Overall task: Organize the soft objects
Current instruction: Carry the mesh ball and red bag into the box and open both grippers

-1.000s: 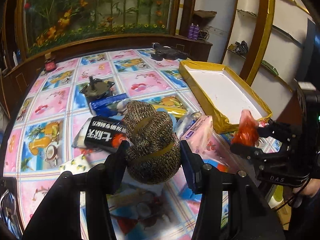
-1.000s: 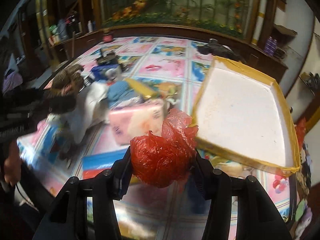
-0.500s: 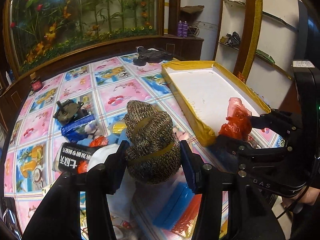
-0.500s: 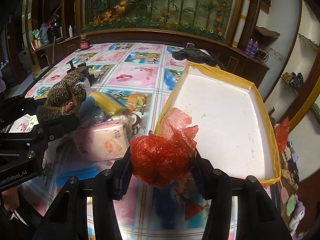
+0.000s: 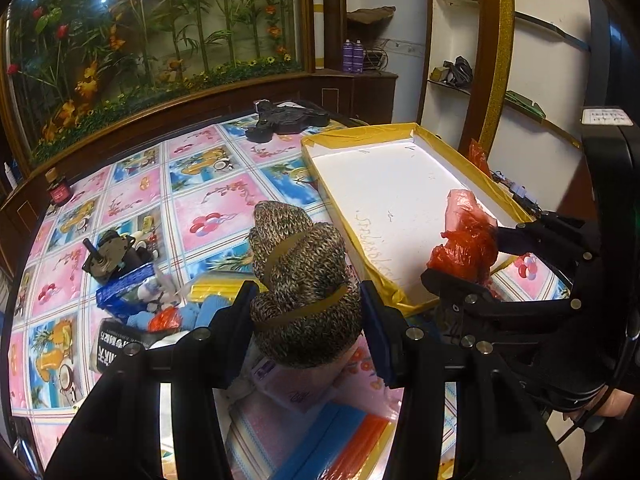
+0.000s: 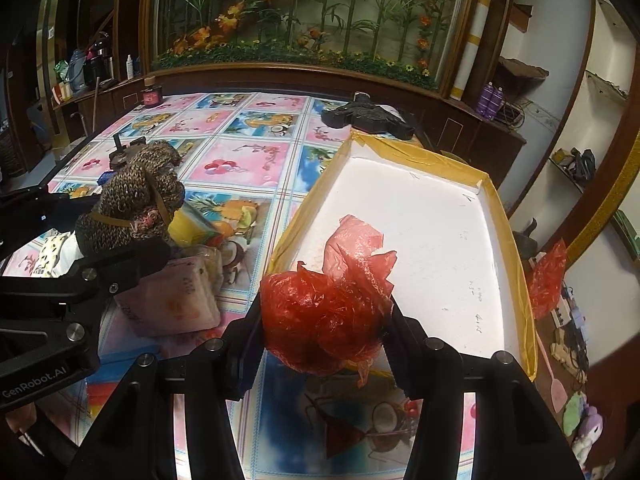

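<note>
The knitted glove bundle (image 5: 304, 284) is clamped in the left gripper (image 5: 306, 312) and the crumpled red plastic bag (image 6: 324, 320) in the right gripper (image 6: 326, 332), both carried aloft toward the empty yellow-rimmed tray (image 6: 516, 264) at 1 o'clock, presumably for deposit.

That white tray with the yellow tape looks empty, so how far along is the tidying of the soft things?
Nothing is in the tray yet. In hand: the left gripper clamps a knitted bundle, and the right gripper clamps a crumpled red plastic bag near the tray's near edge. Left on the table: a pink tissue pack, something blue and fuzzy, and other packets.
</note>
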Motion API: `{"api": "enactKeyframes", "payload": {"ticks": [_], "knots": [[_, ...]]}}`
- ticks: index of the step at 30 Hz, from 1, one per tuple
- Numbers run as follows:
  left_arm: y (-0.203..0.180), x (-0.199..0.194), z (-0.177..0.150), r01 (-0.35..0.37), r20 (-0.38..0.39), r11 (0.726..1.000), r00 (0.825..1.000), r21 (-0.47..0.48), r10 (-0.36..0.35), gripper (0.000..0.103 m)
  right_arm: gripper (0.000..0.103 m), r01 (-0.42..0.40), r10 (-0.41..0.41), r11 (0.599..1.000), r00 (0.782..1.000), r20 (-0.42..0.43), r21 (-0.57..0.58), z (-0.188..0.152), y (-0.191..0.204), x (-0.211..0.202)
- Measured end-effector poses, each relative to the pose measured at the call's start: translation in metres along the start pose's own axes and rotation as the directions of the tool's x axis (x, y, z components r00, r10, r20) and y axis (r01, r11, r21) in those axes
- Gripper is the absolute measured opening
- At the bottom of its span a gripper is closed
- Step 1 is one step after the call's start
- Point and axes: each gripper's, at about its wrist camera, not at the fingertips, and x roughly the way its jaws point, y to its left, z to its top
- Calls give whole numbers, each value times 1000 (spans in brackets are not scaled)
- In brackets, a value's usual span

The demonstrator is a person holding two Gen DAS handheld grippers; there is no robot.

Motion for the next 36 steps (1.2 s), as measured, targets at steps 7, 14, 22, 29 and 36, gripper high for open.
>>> {"api": "enactKeyframes", "payload": {"ticks": [7,14,22,29,36], "knots": [[-15,11,13,1,-1,1000,1000,16,-1,49,52,7,-7,1000,1000,-7,16,0,-17,8],[-35,32,37,8,-2,1000,1000,29,-8,49,52,25,-25,999,1000,-13,41,9,-42,19],[-55,76,66,-5,-38,999,999,40,6,49,52,60,-54,989,997,-46,134,37,-99,47],[-59,134,113,34,-137,999,990,0,-34,49,52,51,-25,973,993,-116,226,93,-155,100],[-61,190,131,-13,-226,999,974,-39,4,48,52,-5,70,950,978,-195,313,133,-194,166]]}}
